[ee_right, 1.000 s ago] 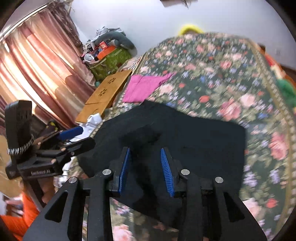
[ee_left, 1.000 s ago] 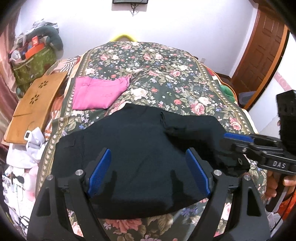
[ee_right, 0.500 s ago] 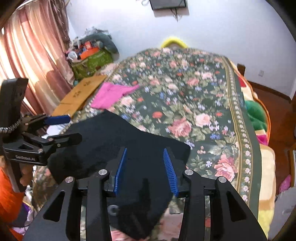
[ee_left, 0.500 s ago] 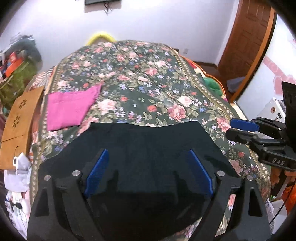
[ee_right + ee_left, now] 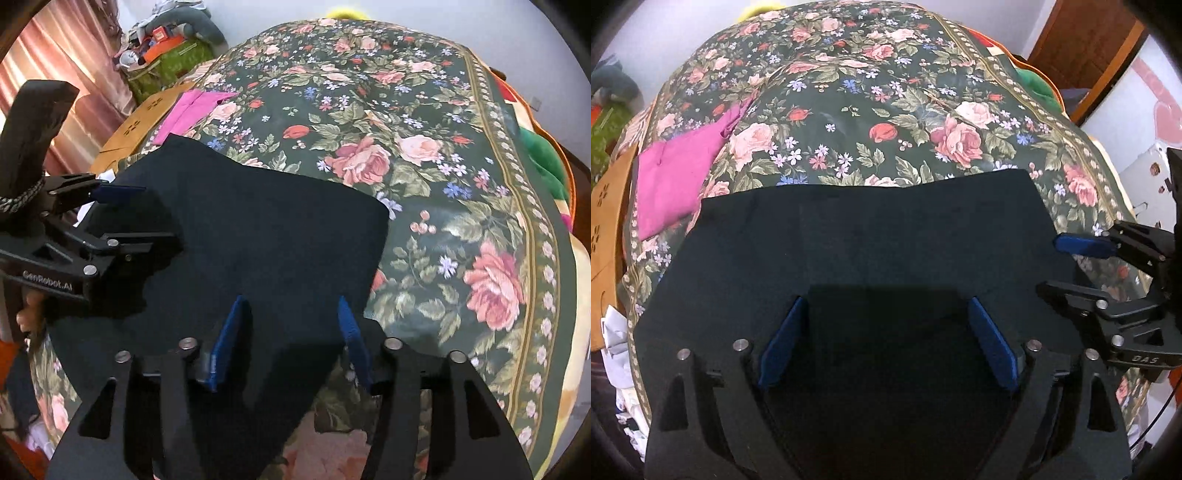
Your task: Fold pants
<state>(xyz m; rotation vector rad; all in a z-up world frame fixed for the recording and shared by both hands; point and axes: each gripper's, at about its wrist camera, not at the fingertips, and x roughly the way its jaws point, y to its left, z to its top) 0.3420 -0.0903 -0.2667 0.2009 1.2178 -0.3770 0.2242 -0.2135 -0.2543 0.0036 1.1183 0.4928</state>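
Observation:
Dark navy pants [image 5: 886, 240] lie folded flat on the near part of the floral bedspread [image 5: 871, 96]. My left gripper [image 5: 886, 301] hovers close over their near edge. Its jaws are wide and still opening, the blue pads clear of the cloth. In the right wrist view the pants [image 5: 258, 229] fill the left middle, and my right gripper [image 5: 291, 299] stands over their near right corner. Its jaws are opening; a strip of cloth runs between the pads, which do not press on it. Each gripper shows in the other's view: right gripper [image 5: 1049, 264], left gripper [image 5: 159, 214].
A folded pink garment [image 5: 676, 177] lies on the bed's left side, beside a brown wooden board [image 5: 605, 221]. Green cloth [image 5: 543, 155] hangs off the bed's right edge. A wooden door [image 5: 1089, 48] stands at the far right, curtains [image 5: 55, 74] and a cluttered bag [image 5: 166, 40] at the far left.
Both grippers have come down toward the bed. The pants, bunched a second ago, now lie flat. The right jaws have spread clearly wider, the left slightly.

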